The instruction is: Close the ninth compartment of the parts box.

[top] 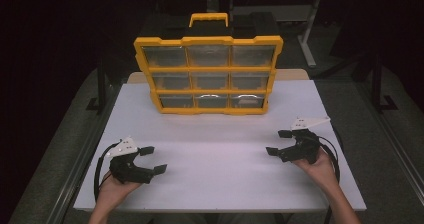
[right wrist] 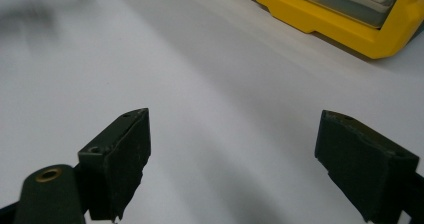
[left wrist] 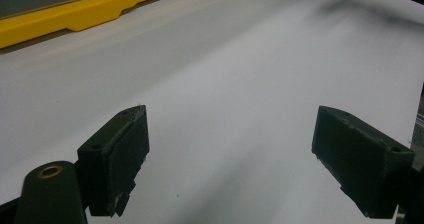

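On white table [top: 210, 149], upright yellow organizer [top: 207, 74], clear drawers, contents unclear

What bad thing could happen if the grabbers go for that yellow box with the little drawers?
The yellow organizer stands upright on its narrow edge near the table's far side, so a push from the left gripper or right gripper might tip it backward. Its clear drawers look shallow, and the wide-open jaws could slip off them.

White table [top: 220, 184], dark grey floor [top: 50, 149]
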A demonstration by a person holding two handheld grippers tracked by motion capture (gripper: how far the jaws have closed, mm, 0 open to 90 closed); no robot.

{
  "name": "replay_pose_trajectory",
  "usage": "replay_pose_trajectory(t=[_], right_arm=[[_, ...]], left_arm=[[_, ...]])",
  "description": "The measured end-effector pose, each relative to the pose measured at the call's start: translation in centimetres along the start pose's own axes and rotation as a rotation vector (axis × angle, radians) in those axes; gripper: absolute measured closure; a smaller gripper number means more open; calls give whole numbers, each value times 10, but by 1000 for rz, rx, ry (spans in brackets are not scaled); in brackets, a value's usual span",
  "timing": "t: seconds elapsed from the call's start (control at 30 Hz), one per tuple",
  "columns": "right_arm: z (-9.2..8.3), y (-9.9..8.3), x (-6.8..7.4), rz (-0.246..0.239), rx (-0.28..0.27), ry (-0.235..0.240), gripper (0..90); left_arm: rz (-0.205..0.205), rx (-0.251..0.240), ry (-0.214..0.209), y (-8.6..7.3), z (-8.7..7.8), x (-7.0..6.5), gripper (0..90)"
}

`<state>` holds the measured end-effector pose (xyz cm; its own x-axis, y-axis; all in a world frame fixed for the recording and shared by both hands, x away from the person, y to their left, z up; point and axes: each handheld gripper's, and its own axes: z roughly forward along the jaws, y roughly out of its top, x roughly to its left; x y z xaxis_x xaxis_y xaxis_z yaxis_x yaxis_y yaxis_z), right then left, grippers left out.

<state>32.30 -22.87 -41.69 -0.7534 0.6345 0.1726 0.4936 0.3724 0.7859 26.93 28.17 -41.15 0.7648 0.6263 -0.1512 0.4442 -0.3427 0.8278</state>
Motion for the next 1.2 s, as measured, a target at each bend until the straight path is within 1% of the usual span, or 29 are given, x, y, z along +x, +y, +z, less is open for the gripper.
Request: replay_pose_trajectory(t=[0.27, 0.43, 0.47, 0.57, 0.63, 0.7, 0.83, 0.93, 1.0, 1.2], right_arm=[[-8, -8, 2, 9, 0, -5, 138], [-11, -12, 3, 3, -7, -5, 138], [-12, -13, 4, 11, -6, -6, 138], [-14, -16, 4, 10, -5, -10, 138], [-16, -18, 4, 12, -8, -14, 138], [-17, -21, 4, 7, -8, -17, 138], [-21, -25, 3, 14, -3, -26, 138], [-25, -27, 2, 14, -11, -28, 138], [-26, -29, 2, 14, -12, -29, 138], [-31, -34, 1, 22, -18, -34, 139]], left_arm=[[2, 1, -1, -1, 1, 1, 151], [6, 11, -1, -2, 1, 2, 152], [4, 12, 0, -2, 2, 2, 152], [-4, 11, -4, -3, 3, 1, 152], [2, 17, -5, -4, 4, 2, 152], [-1, 22, -5, -5, 4, 2, 153], [-4, 27, -7, -6, 6, 2, 153], [-4, 22, -7, -7, 7, 3, 153], [0, 25, -10, -8, 7, 4, 153], [-6, 39, -16, -9, 10, 3, 154]])
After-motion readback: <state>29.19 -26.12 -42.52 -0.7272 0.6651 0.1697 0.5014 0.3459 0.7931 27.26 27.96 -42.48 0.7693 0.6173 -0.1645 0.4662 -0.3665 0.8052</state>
